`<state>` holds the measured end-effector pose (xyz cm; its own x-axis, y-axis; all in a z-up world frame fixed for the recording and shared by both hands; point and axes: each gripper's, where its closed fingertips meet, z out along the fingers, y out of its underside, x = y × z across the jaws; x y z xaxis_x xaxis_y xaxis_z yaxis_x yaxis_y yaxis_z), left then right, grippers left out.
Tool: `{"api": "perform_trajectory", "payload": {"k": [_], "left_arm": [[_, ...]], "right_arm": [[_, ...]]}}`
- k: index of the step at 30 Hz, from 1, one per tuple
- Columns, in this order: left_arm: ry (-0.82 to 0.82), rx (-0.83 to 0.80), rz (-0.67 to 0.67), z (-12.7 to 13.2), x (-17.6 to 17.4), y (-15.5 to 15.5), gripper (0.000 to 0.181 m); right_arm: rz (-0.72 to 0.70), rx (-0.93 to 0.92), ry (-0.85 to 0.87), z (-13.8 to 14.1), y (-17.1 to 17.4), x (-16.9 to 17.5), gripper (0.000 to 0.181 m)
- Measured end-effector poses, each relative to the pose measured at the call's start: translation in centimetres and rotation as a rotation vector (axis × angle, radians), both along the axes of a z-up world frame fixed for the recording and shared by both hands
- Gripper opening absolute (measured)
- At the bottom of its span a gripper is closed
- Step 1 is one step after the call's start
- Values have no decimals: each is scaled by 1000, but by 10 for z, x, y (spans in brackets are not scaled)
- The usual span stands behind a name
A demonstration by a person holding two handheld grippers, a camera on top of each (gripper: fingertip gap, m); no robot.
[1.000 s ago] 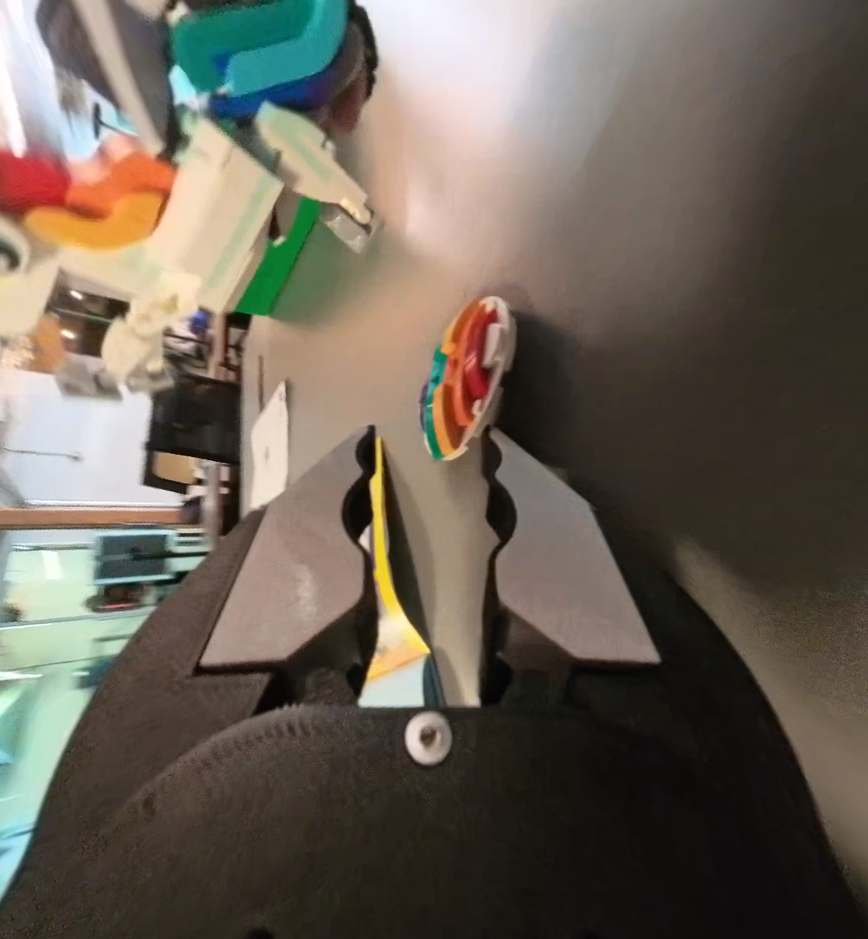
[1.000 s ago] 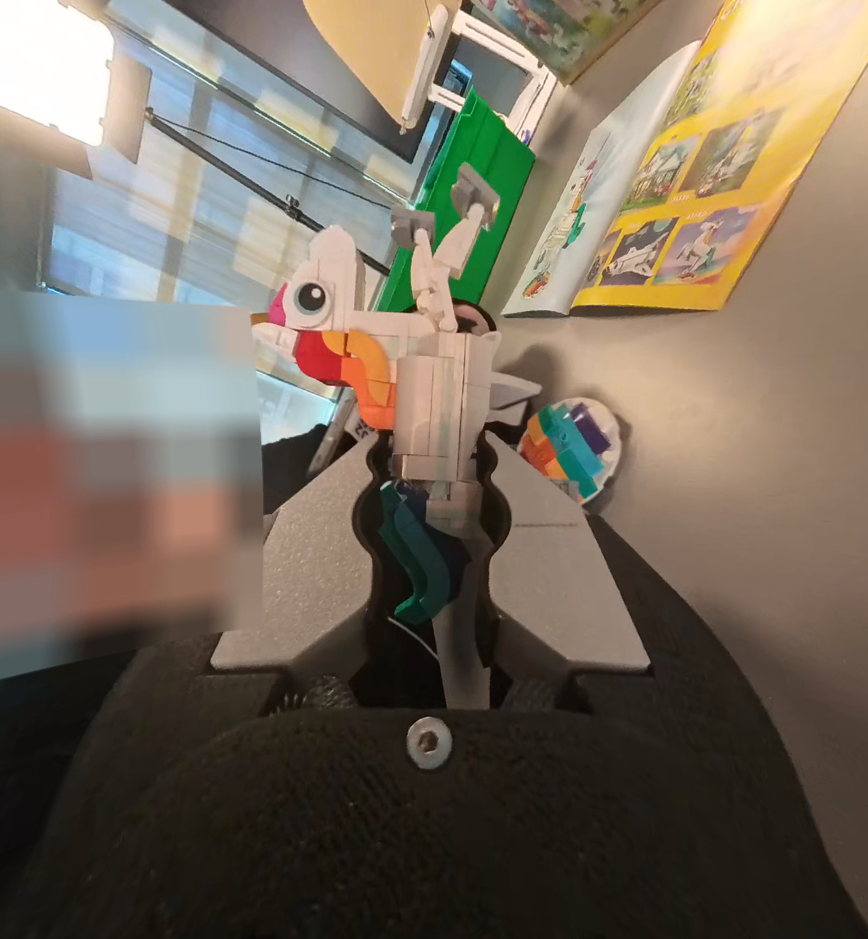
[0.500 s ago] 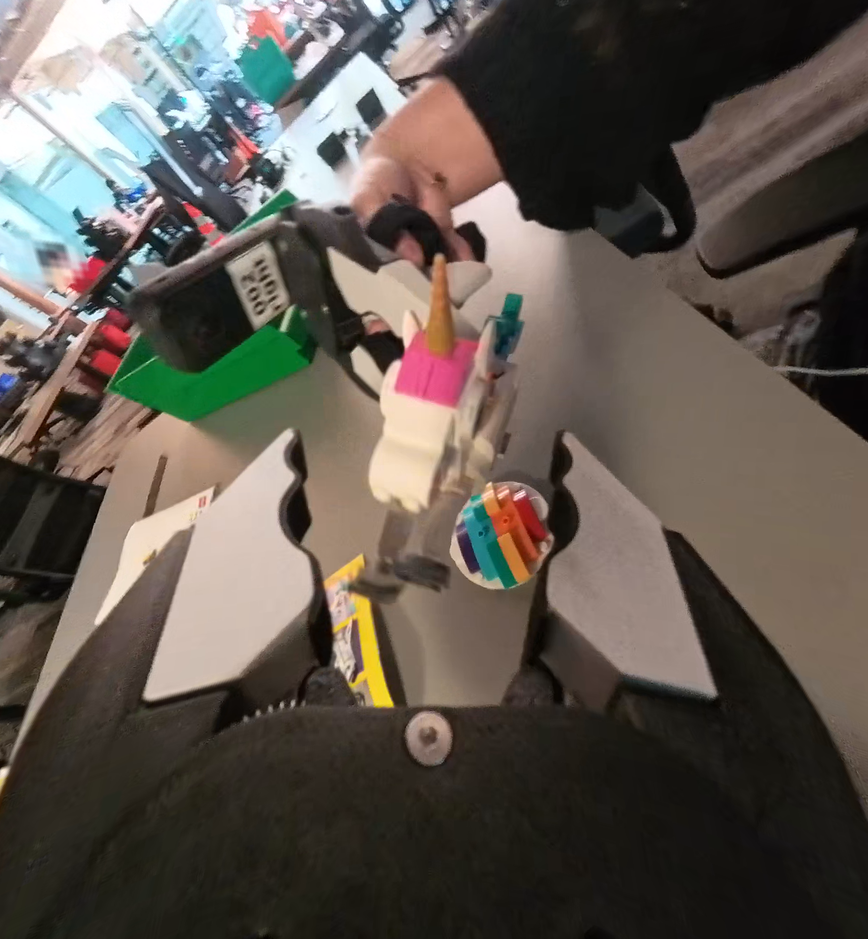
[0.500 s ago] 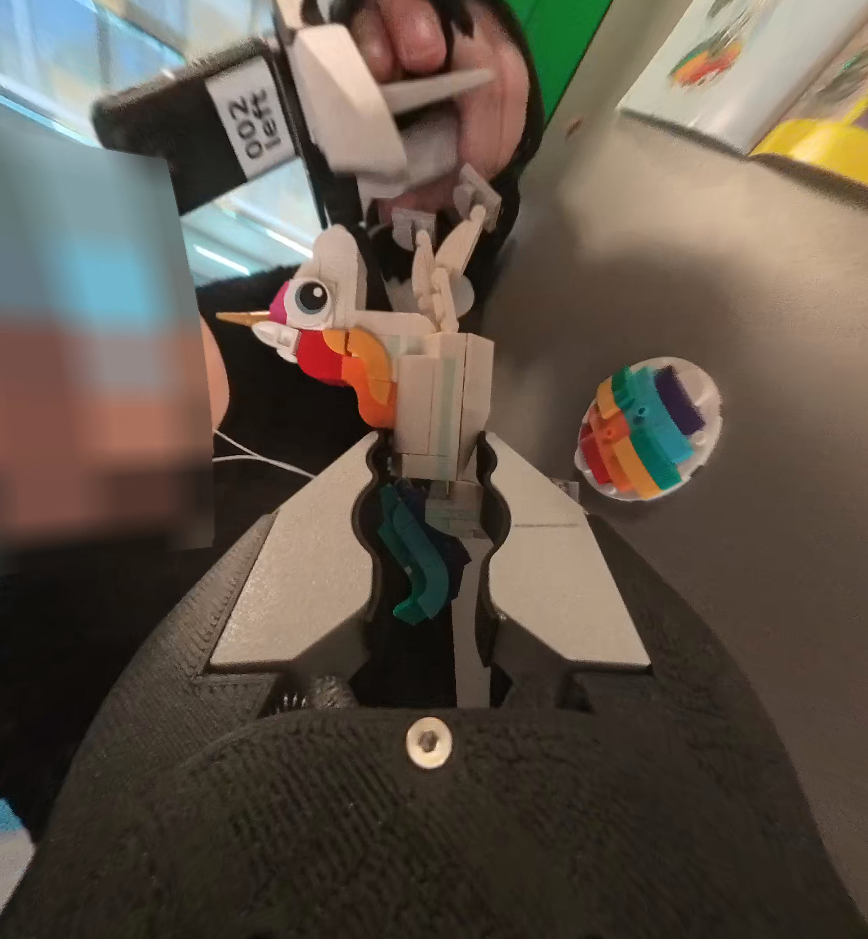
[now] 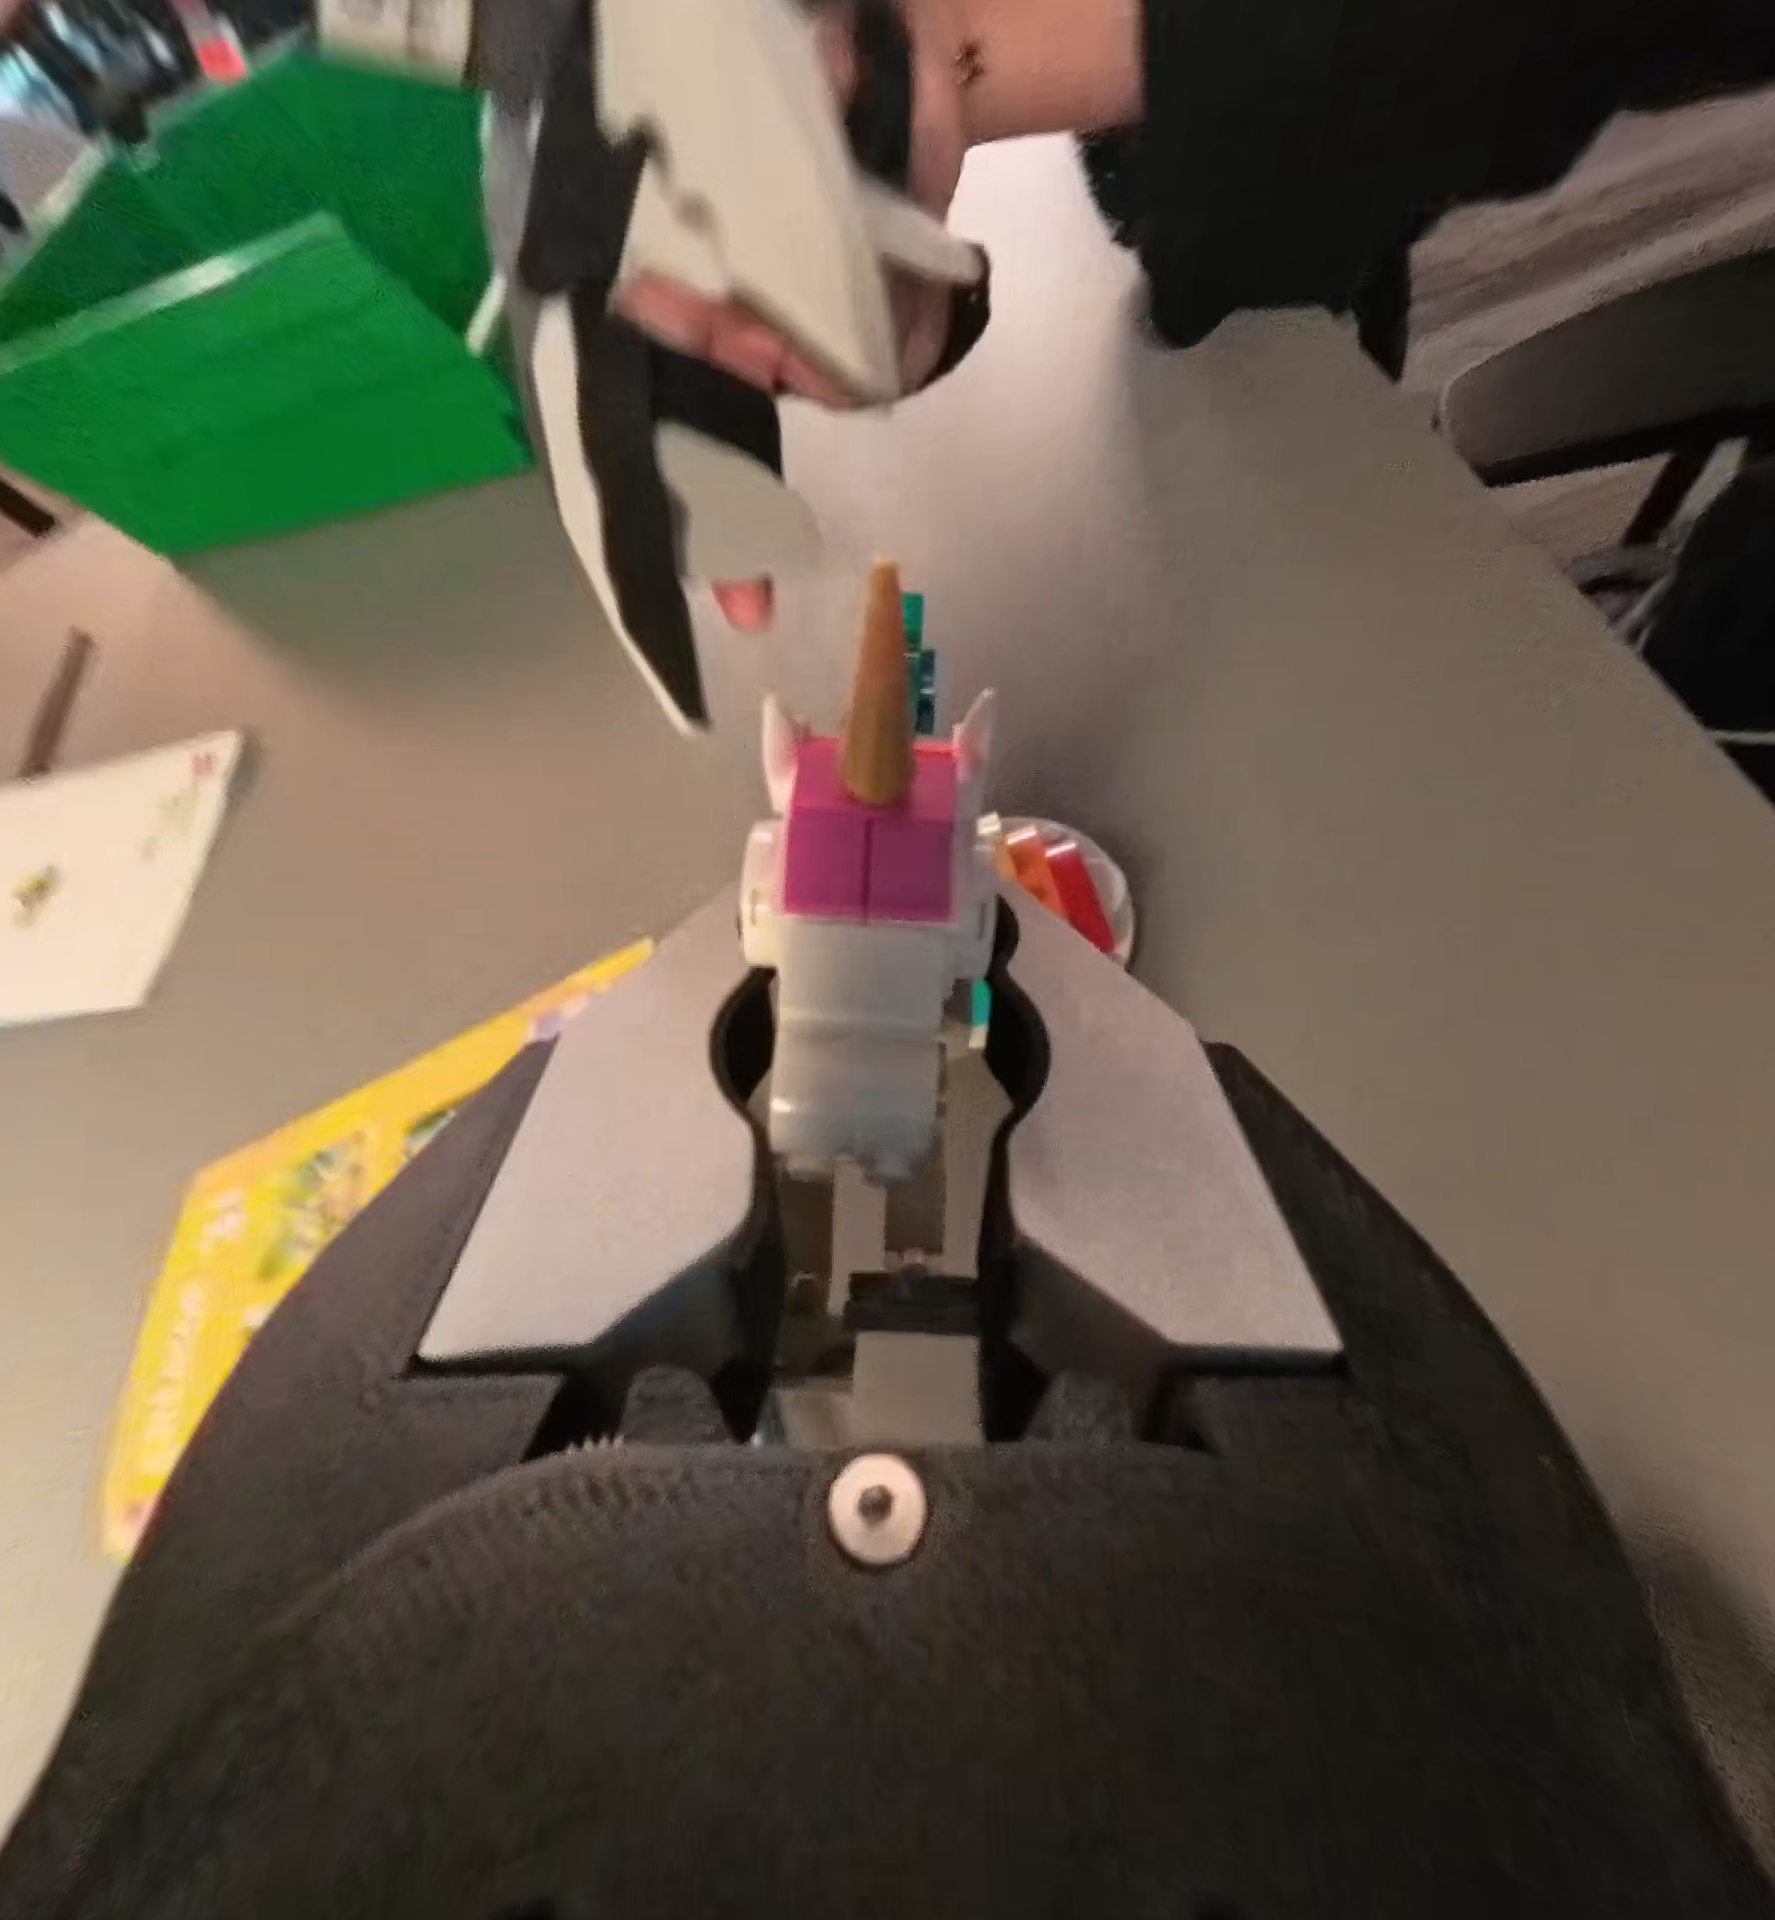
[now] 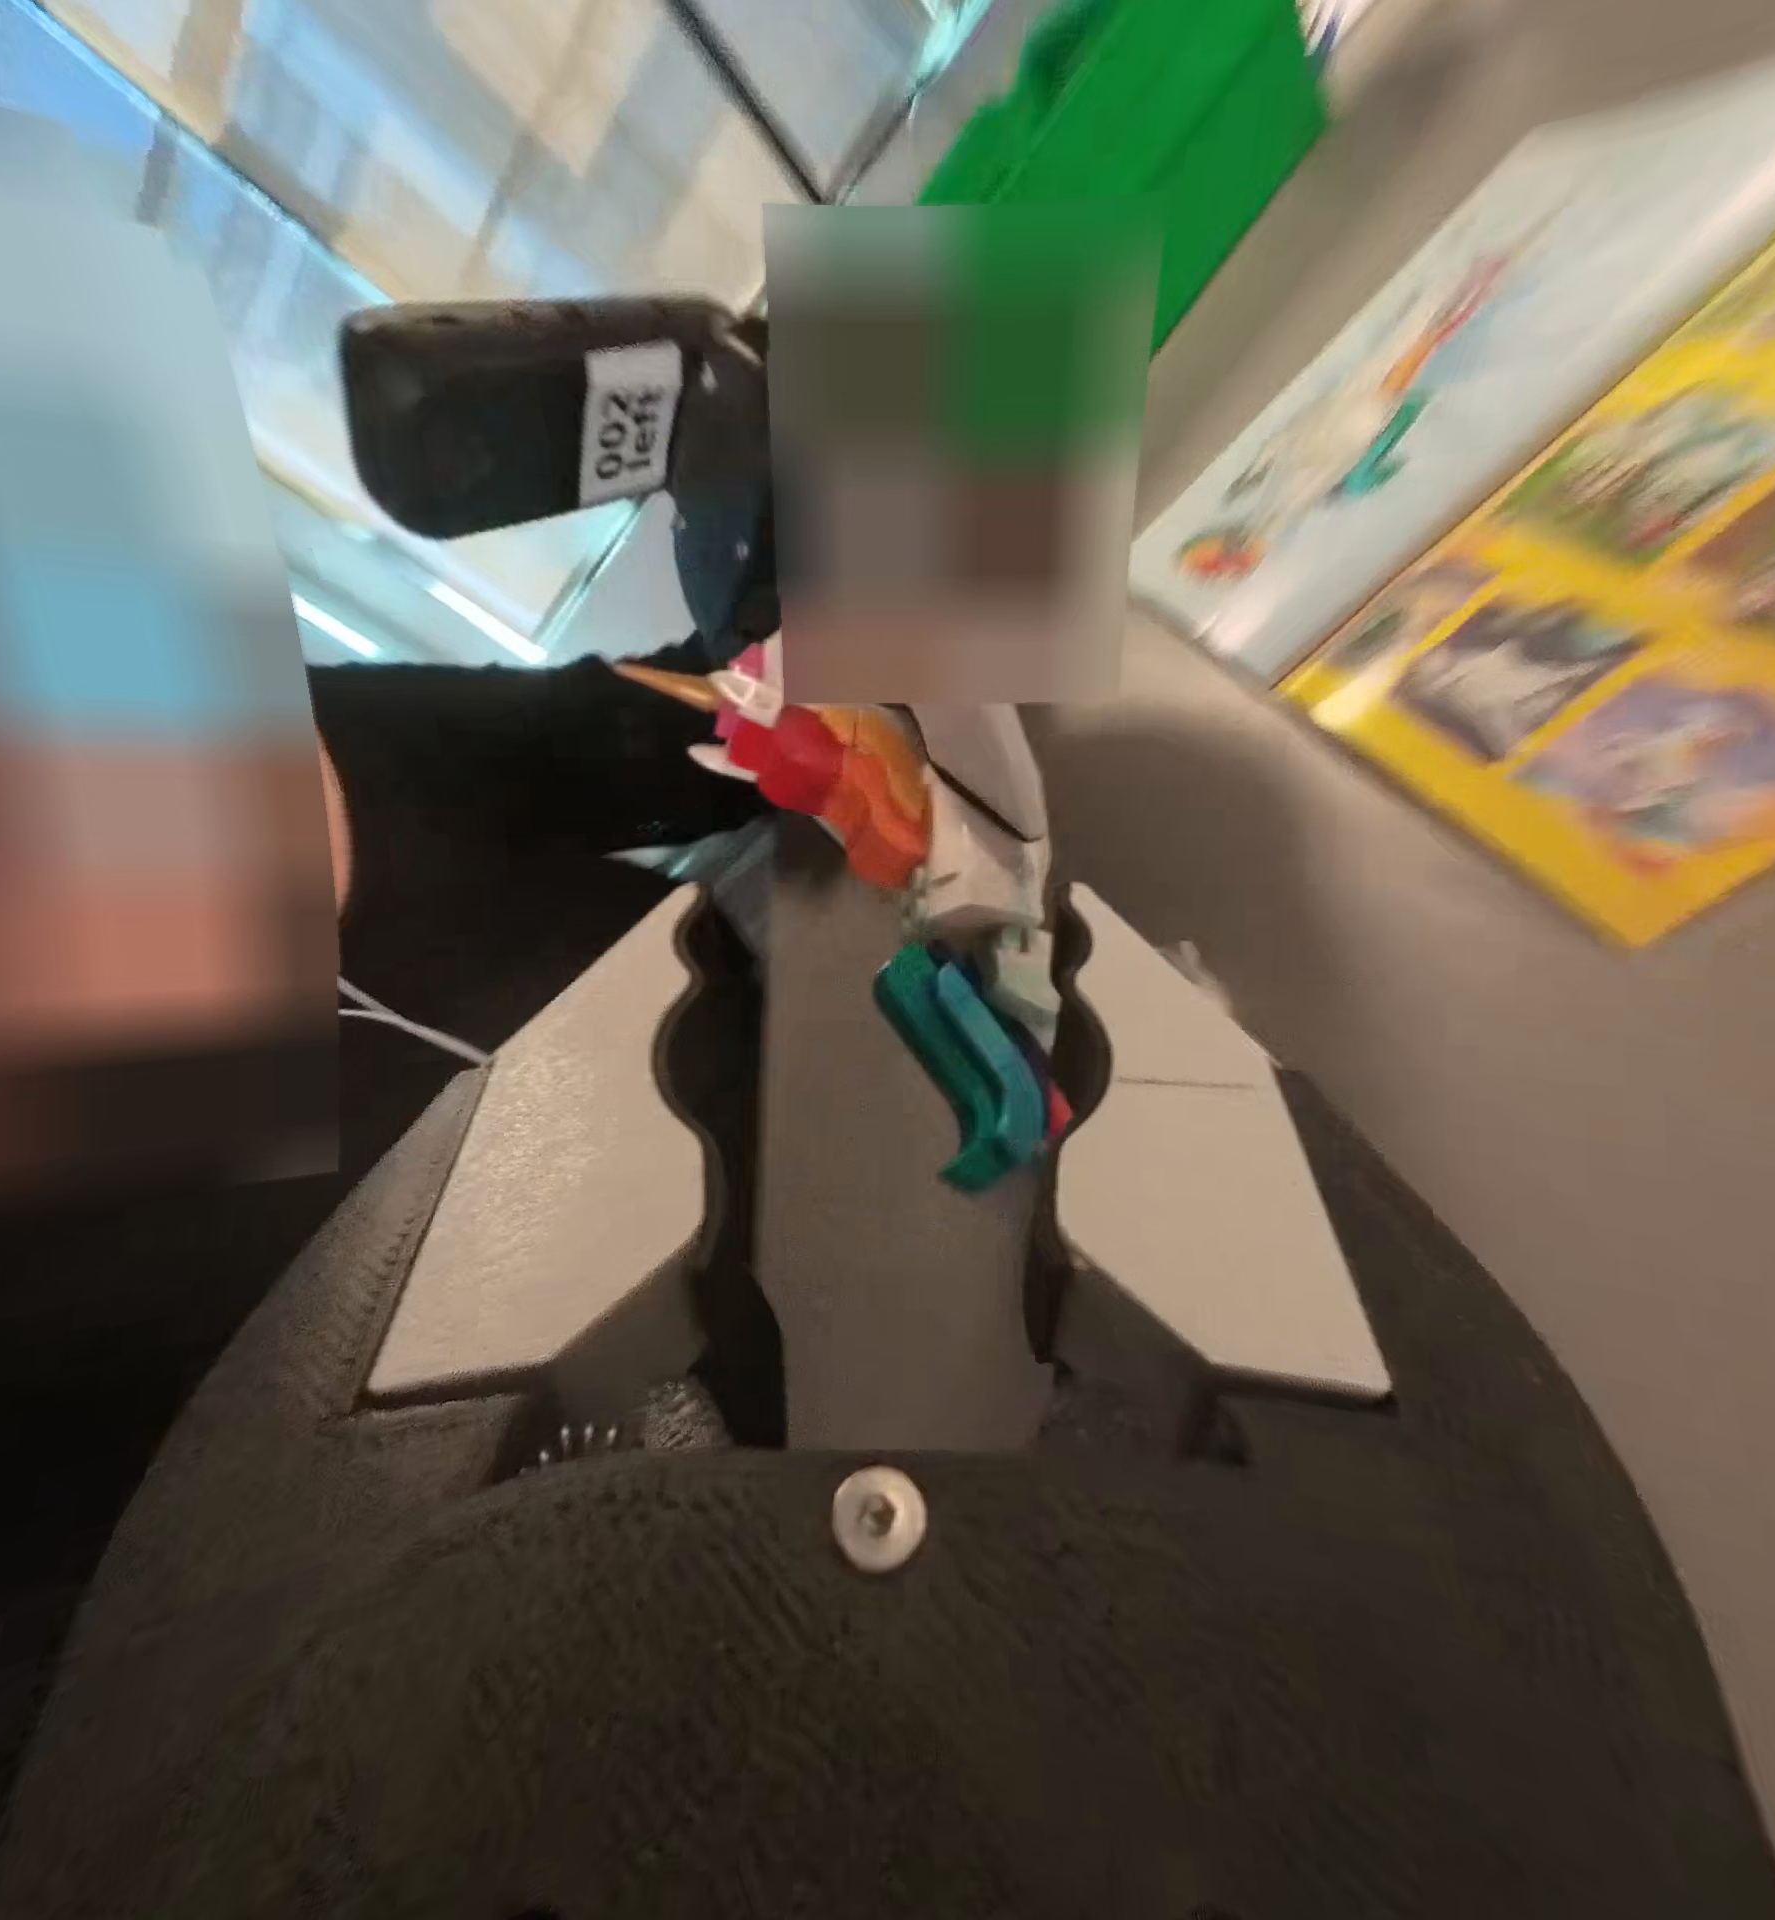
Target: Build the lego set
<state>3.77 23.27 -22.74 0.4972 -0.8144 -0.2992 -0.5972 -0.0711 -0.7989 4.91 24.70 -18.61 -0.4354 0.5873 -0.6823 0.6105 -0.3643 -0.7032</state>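
White unicorn (image 5: 867, 997) with pink forehead, gold horn (image 5: 878, 707); green bin (image 5: 228, 364).

We see even indoor light, daylight glare behind green bin (image 6: 1122, 197); motion blur throughout, wide-angle bending at edges.

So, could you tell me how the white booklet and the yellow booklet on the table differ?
The white booklet is mostly plain; the yellow booklet is bright and busy with pictures. The white booklet lies farther off, to the left; the yellow booklet is nearer, one corner hidden behind the left hand-held gripper. Both lie flat on the grey table.
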Motion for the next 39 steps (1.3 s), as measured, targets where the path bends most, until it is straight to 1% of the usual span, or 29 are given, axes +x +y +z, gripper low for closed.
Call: {"api": "perform_trajectory", "payload": {"k": [1,2,4,6,9,13,15,18,23,27,31,35,39], "left_arm": [[-36,-51,15,-3,-2,1,37],[-73,-94,26,-3,-3,2,37],[-113,-150,42,-3,-6,4,37],[-154,-162,62,0,-7,6,37],[-224,-205,107,4,-10,6,37],[-326,-257,155,6,-9,-5,37],[-384,-269,186,6,-8,-10,37],[-437,-258,199,5,-6,-14,37],[-398,-246,185,-6,-1,-16,37],[-382,-211,192,-7,-1,-11,37],[-336,-178,169,-8,-1,-15,37],[-301,-158,165,-8,-1,-19,37],[-304,-174,182,-7,-2,-20,37]], "right_arm": [[-52,56,59,1,12,4,68],[-101,117,100,-2,23,8,72],[-165,255,122,-17,36,16,75],[-162,367,136,-31,31,23,77],[-100,506,124,-52,14,29,81],[0,724,89,-79,0,27,84],[58,775,77,-89,-6,24,86],[112,788,70,-98,-12,16,86],[141,788,81,-99,-17,8,86],[141,817,88,-100,-17,7,85],[118,818,99,-98,-15,6,85],[56,761,204,-78,-12,5,84],[19,679,315,-45,-15,8,71]]}}
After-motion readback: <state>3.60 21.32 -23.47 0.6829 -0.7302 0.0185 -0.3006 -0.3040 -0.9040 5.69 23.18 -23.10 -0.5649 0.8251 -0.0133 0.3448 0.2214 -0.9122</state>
